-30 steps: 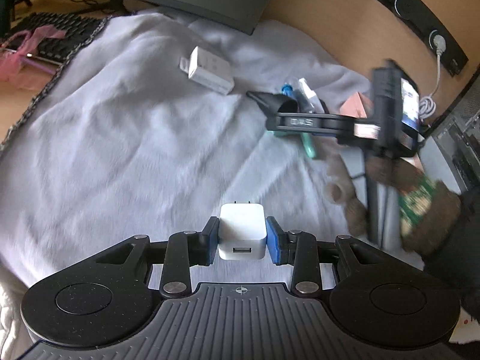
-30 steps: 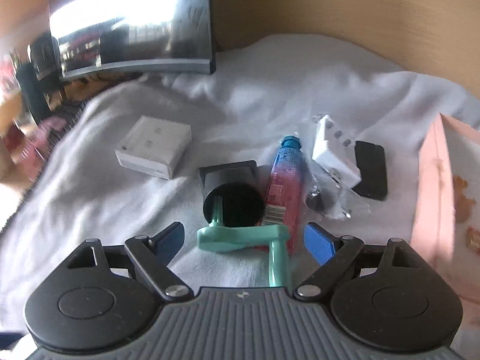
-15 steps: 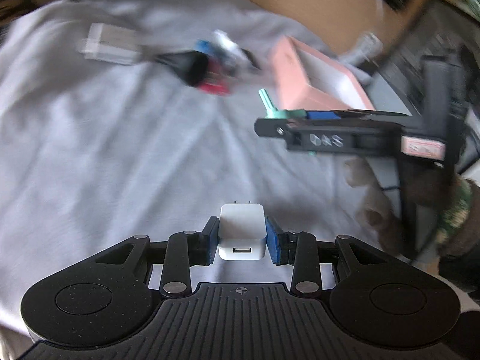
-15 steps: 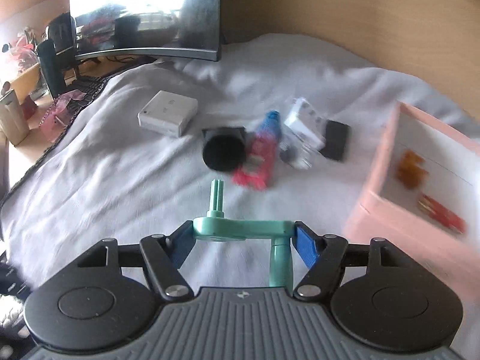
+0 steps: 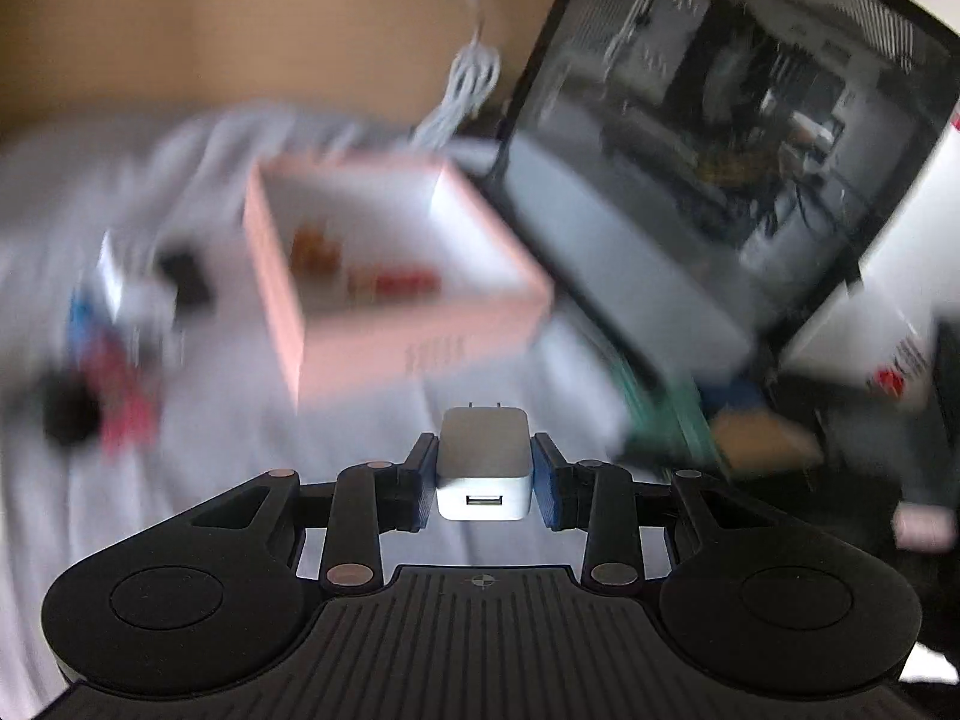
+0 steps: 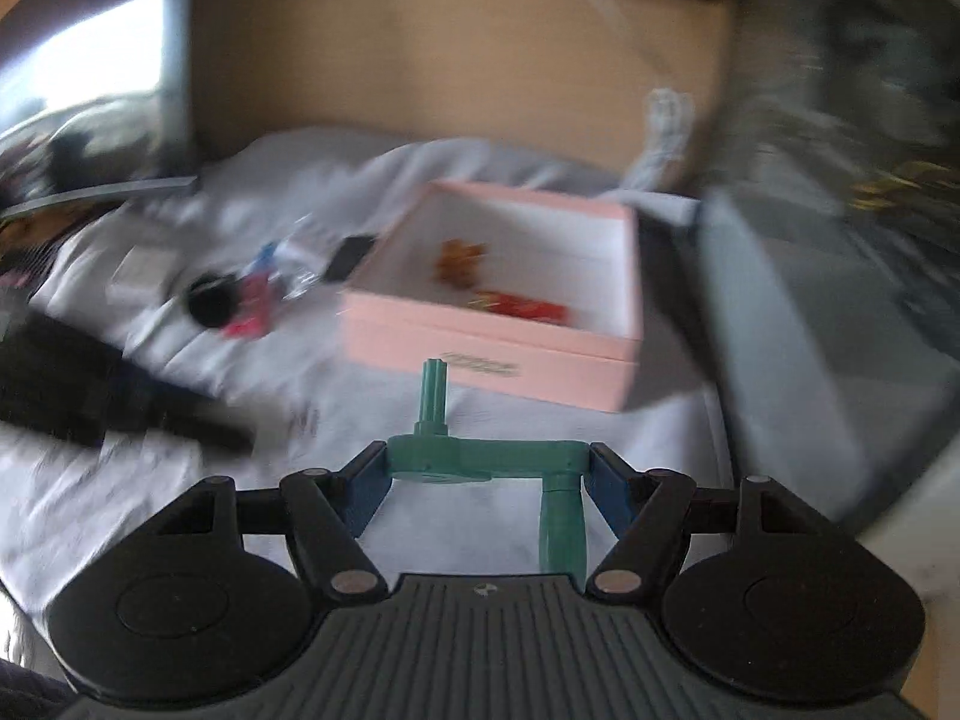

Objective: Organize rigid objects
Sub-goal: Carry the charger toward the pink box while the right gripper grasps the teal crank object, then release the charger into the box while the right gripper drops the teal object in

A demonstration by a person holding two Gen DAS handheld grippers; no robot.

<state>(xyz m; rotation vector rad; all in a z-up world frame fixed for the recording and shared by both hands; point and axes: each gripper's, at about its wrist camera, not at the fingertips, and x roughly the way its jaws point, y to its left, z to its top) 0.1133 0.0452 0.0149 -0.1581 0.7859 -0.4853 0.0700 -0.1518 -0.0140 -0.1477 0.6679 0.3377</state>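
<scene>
Both your grippers are loaded: the left gripper [image 5: 483, 480] clamps the white charger [image 5: 483, 471], the right gripper [image 6: 487, 468] pinches the green crank [image 6: 486, 459] crosswise. The pink box [image 6: 498, 360] lies straight ahead (slightly nearer your right).

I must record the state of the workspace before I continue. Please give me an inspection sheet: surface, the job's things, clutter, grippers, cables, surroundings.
Surface: white cloth, wrinkled, covering the table.
Job's things: open pink box holding an orange item and a red item; white charger; green crank handle.
Clutter: blurred pile left of the box: black cup, red tube, black slab, white box.
Grippers: left gripper fingers closed on the charger; right gripper fingers closed on the crank handle.
Cables: coiled white cable behind the box.
Surroundings: wooden wall, monitor, computer case.
</scene>
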